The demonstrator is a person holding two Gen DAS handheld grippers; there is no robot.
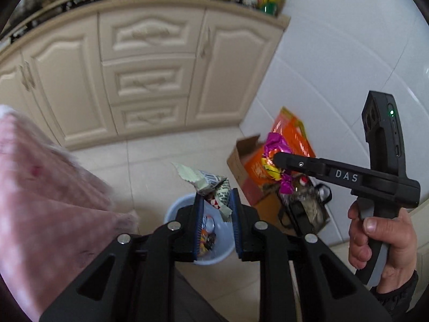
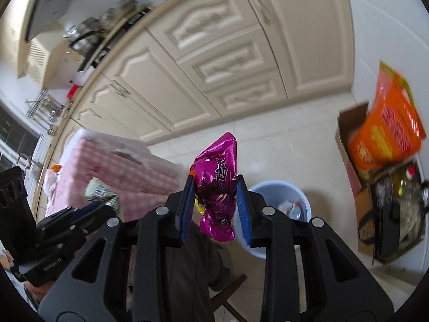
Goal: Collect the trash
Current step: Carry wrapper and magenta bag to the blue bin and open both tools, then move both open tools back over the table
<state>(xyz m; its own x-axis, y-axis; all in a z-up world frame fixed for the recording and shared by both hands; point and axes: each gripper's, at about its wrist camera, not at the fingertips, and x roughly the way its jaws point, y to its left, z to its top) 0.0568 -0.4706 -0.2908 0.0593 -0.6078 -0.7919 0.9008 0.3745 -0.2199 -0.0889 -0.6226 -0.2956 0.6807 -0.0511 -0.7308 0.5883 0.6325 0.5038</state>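
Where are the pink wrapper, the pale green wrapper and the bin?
pink wrapper (image 2: 217, 179): right wrist view, its printed middle.
pale green wrapper (image 1: 211, 183): left wrist view, its crumpled middle.
bin (image 2: 303, 196): right wrist view, its far rim.

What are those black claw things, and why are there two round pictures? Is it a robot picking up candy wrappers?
No robot here: a person holds a black pincher tool in each hand. You can see one hand gripping a handle. Each tool has a tiny camera looking along its two fingers, and its lens makes the pictures round. One picture comes from the left gripper, the other from the right gripper. The left one pinches a pale green wrapper. The right one pinches a shiny pink wrapper. Below them, on the kitchen floor, stands a light blue bin with some trash already inside. By the wall sits a cardboard box with an orange packet in it.
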